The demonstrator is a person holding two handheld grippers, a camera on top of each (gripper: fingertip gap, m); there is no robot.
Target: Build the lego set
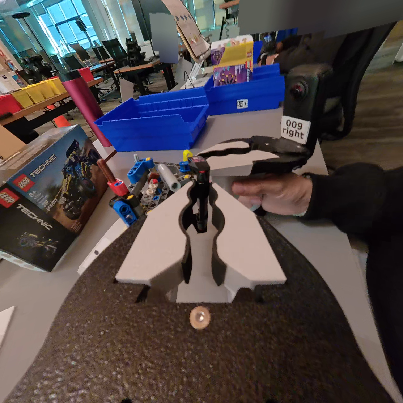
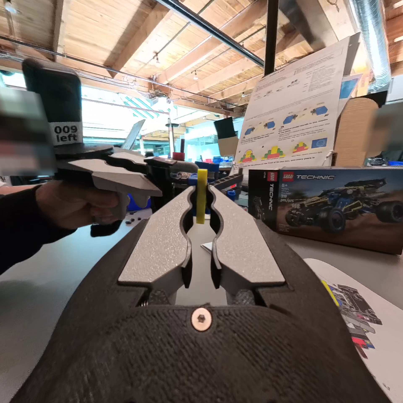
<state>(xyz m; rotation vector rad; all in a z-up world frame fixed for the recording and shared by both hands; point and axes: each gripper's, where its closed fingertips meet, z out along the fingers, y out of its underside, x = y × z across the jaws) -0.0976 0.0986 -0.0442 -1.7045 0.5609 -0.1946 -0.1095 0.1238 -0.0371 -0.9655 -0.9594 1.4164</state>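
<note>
My left gripper (image 1: 201,185) is shut on an upright black brick piece (image 1: 201,196) with a red ring and a slanted black top. It stands at the near right edge of a partly built brick model (image 1: 148,185) of grey, blue and red parts on the grey table (image 1: 305,272). The right wrist view shows this gripper (image 2: 150,168) at the left, held by a hand, with the black piece (image 2: 159,172) at its tips. My right gripper (image 2: 201,189) is shut on a thin yellow piece (image 2: 201,196) held upright beside a blue connector (image 2: 192,180). In the left wrist view it (image 1: 198,156) reaches in from the right, just above the black piece, with the yellow piece (image 1: 187,154) at its tips.
A toy set box (image 1: 43,196) stands left of the model and also shows in the right wrist view (image 2: 327,202). Blue bins (image 1: 157,122) and a maroon cylinder (image 1: 85,104) stand behind the model. A printed sheet (image 2: 294,120) leans behind the box, and a booklet (image 2: 353,305) lies at the right. Both grippers' tips are close together, under 4 cm apart.
</note>
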